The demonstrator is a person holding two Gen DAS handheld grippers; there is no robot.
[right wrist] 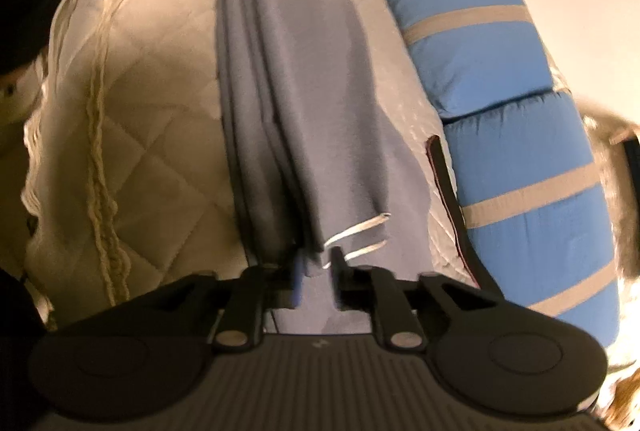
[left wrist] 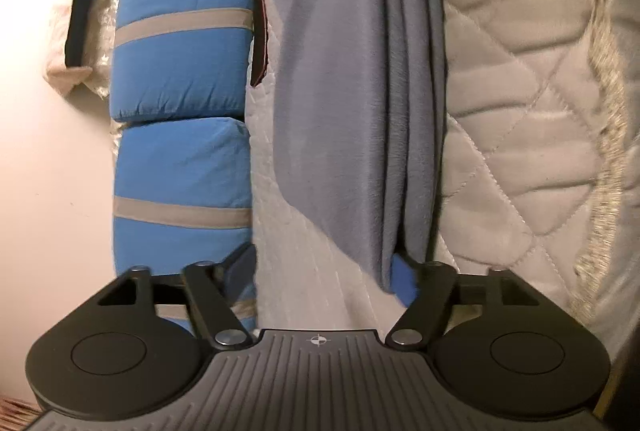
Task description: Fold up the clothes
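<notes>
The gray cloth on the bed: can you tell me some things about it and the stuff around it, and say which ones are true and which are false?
1. The gray cloth hangs in long folds over a quilted cover. True.
2. The pillows beside it are red with black dots. False: they are blue with gray stripes.
3. The right gripper is closed on the gray cloth. True: cloth sits between its nearly closed fingers.
4. The left gripper is squeezed shut. False: its fingers are spread wide apart.
5. Two white strings stick out of the cloth near the right gripper. True.
</notes>
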